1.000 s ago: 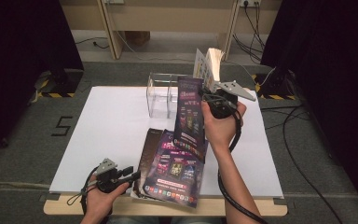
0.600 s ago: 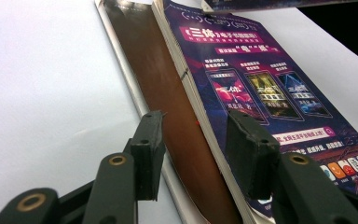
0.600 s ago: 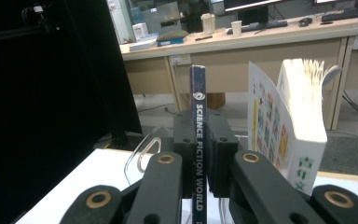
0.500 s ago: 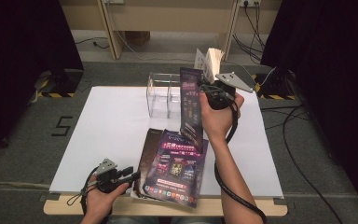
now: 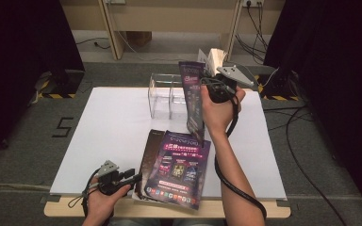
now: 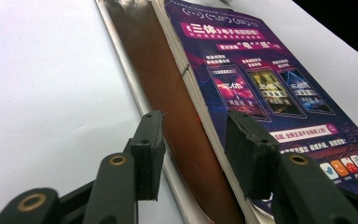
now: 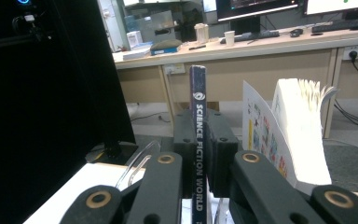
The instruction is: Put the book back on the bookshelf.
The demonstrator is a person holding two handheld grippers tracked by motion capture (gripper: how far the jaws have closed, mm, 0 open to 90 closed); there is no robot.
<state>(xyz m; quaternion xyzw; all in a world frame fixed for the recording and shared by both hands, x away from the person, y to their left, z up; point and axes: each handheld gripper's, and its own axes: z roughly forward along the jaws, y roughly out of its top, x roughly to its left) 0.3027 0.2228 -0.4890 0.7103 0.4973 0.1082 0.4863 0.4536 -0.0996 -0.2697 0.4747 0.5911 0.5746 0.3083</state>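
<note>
**Magazine lifted upright over the tabletop**

High view: a magazine (image 5: pixel 192 96) is held upright above the white tabletop (image 5: pixel 113 127), beside a clear box (image 5: pixel 167 96), by the right gripper (image 5: pixel 206 85).

Left gripper view: the left gripper (image 6: pixel 193 142) is seen with jaws apart, astride the edge of a flat magazine stack (image 6: pixel 261 84).

Right gripper view: jaws are clamped on the magazine's spine (image 7: pixel 198 140)
</note>
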